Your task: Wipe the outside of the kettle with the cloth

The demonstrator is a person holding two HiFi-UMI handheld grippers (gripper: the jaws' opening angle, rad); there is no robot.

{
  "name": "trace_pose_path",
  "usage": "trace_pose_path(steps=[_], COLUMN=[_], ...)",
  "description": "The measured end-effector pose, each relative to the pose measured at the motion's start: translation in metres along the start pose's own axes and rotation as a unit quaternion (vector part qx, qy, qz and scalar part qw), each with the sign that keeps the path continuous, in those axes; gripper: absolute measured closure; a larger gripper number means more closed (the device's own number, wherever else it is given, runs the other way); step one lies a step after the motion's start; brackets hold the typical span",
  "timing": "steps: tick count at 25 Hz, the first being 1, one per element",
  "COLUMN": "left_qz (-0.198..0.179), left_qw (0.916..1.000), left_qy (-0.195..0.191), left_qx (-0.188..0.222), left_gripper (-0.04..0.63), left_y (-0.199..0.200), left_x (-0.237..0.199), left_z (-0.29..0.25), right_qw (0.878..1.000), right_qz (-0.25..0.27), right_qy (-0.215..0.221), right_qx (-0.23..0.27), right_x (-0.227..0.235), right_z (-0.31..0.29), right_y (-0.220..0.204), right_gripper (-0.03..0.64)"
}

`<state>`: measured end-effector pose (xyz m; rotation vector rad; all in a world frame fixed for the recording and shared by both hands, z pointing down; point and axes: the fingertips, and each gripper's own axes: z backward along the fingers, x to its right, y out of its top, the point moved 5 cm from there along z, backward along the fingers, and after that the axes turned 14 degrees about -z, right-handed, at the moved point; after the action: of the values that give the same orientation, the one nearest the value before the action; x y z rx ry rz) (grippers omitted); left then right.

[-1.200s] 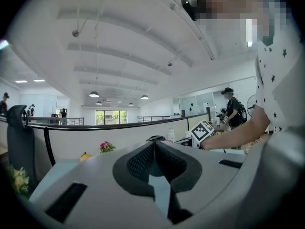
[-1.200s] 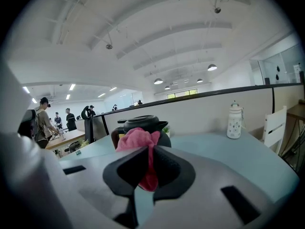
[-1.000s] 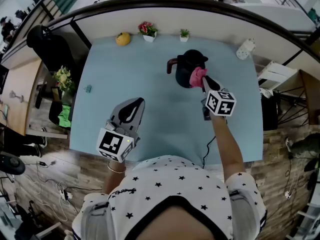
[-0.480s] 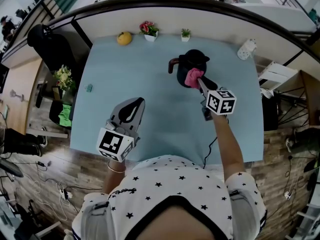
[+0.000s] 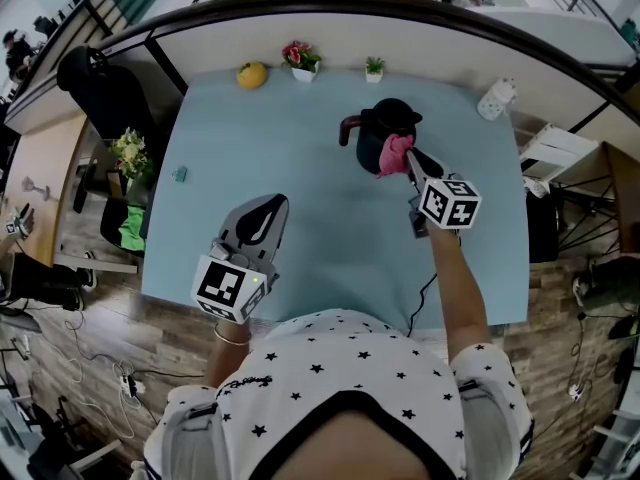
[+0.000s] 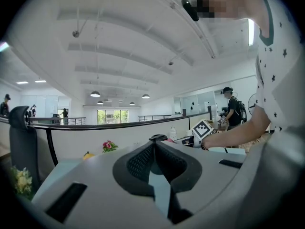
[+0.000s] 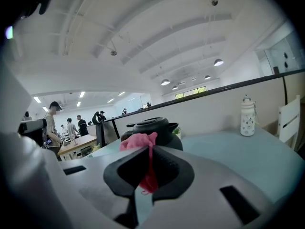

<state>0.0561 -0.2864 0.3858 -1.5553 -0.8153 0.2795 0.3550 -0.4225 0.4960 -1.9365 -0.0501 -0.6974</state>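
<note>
1. Kettle (image 5: 385, 128) stands upright on the light blue table (image 5: 250, 138), towards its far edge and right of centre; long axis vertical, lid up
2. From the head view we note a curved black arm off the kettle's body pointing picture-left; whether it is spout or handle we cannot tell
3. Right gripper (image 5: 408, 158) reaches in from the near right. Its jaws have just been closing and are clamped on the pink cloth (image 5: 395, 152), which lies against the kettle's near-right flank
4. Only the right gripper view shows the pinch: cloth (image 7: 138, 141) bunched above the right gripper (image 7: 148, 149), a tail hanging down between the pads, kettle (image 7: 153, 126) just behind
5. That view also gives a white bottle (image 7: 246, 116) standing well to the right
6. Left gripper (image 5: 268, 208) hangs over the near left of the table, well apart from the kettle, jaw tips together, empty
7. The left gripper view shows only the kettle's lid (image 6: 157, 138) over the left gripper (image 6: 153, 144), plus the flower pot (image 6: 109, 146) by the far wall
</note>
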Motion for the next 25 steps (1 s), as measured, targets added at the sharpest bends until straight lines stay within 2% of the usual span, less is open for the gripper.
trace_pose_path(steps=[4,8,13,19,22,25], left_qz=[0.001,0.001,0.002,0.005,0.008,0.010], left_qw=[1.0000,1.0000,0.9999,0.9999,0.9999,0.9998], left_qy=[-0.002,0.000,-0.008,-0.008,0.002,0.018], left_qx=[0.002,0.004,0.009,0.014,0.012,0.007], left_gripper=[0.563,0.563,0.563,0.563,0.563,0.563], left_y=[0.001,0.001,0.001,-0.001,-0.005,-0.012], left_x=[0.001,0.002,0.002,-0.005,-0.013,-0.023], left_z=[-0.001,-0.001,0.000,0.010,0.020,0.033], right_qw=[1.000,0.999,0.997,0.994,0.993,0.994], right_qz=[-0.016,-0.034,-0.046,-0.046,-0.041,-0.047], right_qy=[-0.011,0.006,0.049,0.102,0.112,0.102], right_qx=[0.018,0.027,0.029,0.006,-0.008,-0.017], right_x=[0.011,0.007,-0.026,-0.078,-0.097,-0.104], right_z=[0.009,0.020,0.030,0.019,0.004,-0.017], right_y=[0.009,0.011,0.005,-0.014,-0.025,-0.037], right_gripper=[0.595,0.595,0.595,0.595,0.595,0.595])
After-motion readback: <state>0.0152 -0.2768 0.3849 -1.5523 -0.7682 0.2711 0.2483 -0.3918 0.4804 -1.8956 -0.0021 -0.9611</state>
